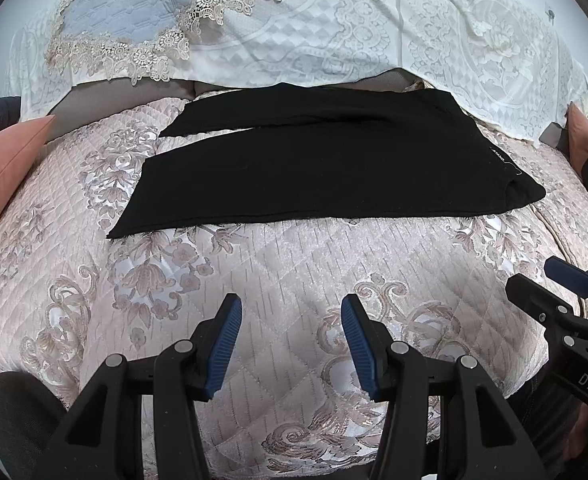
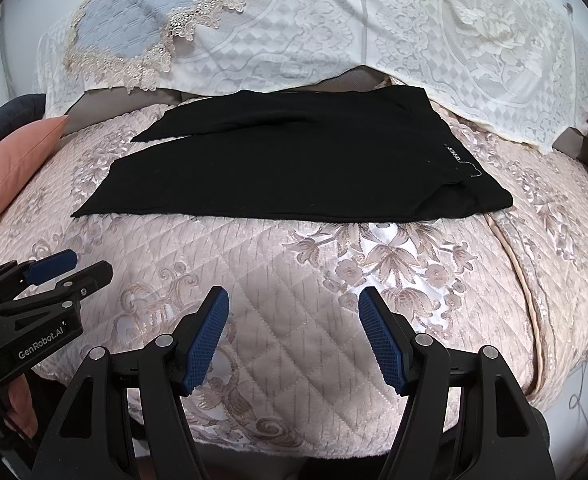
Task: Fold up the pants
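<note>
pants: black, flat near the far edge of the pink quilt, waist at right, 2 legs point left | left gripper: jaws wide, holds nothing, over the near edge, well apart from pants | right gripper: jaws wide, holds nothing, same

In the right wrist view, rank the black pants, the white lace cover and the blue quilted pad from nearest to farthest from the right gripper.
From the right gripper, open over the pink quilt:
1. Black pants, lying flat straight ahead across the quilt.
2. White lace cover, draped behind the pants along the back.
3. Blue quilted pad, at the far back left, lying on the lace cover.
</note>
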Demonstrator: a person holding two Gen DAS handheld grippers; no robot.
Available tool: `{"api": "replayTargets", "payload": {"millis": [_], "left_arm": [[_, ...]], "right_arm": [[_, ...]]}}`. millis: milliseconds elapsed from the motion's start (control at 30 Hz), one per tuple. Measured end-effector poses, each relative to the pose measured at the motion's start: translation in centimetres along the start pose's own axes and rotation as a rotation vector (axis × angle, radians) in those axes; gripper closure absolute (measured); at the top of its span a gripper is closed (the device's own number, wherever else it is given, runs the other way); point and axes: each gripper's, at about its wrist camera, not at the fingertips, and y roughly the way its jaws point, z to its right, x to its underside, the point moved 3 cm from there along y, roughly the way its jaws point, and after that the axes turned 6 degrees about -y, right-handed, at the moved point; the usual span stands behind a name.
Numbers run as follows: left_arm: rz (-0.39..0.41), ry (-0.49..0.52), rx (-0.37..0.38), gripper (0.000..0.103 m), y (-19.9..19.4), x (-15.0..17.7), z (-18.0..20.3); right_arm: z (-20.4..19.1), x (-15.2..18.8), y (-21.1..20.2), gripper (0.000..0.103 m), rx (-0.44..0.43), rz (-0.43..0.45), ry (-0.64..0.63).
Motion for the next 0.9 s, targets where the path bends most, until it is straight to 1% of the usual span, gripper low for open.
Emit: {"api": "replayTargets", "payload": {"millis": [900], "left_arm": [[-0.018, -0.010, -0.006, 0.048, 0.70, 0.31, -0.33]], "right_arm": [[0.12, 0.09, 0.28, 0.035, -0.015, 0.001, 0.000]]}}
